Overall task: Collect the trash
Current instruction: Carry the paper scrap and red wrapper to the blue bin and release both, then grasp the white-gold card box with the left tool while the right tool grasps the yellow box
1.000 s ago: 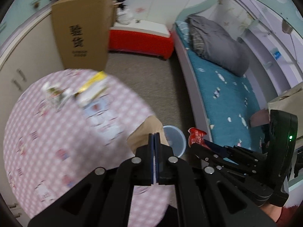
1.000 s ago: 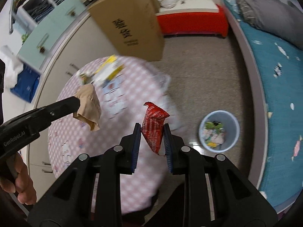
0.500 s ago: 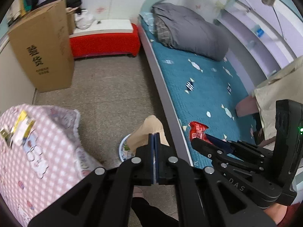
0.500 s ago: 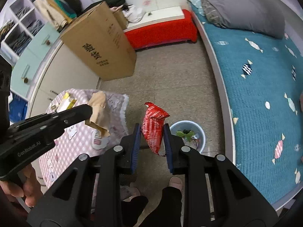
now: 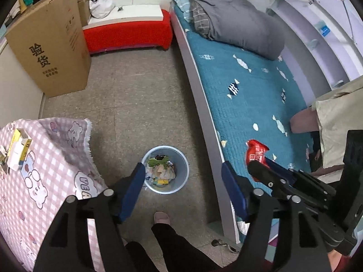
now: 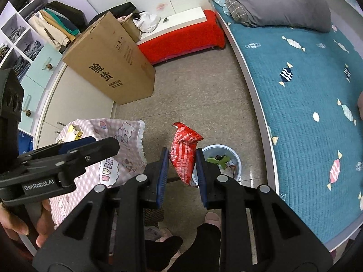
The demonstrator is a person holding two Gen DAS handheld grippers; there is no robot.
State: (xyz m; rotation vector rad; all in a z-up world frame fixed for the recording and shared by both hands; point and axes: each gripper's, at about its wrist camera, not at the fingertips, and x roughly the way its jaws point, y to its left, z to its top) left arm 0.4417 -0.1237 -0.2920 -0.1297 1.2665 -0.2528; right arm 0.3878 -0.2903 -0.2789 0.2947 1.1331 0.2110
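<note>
Pink checkered table at lower left, left gripper spread wide with nothing in it above blue trash bin at frame center, right gripper clamping red wrapper mid-frame, beside the bin in that view.

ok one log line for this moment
left gripper: open, above trash bin | right gripper: shut on red snack wrapper | yellow box: on table

A crumpled red wrapper is pinched between the blue-padded fingers of the right gripper, held up above the floor with the half-full trash bin just behind it.
</note>
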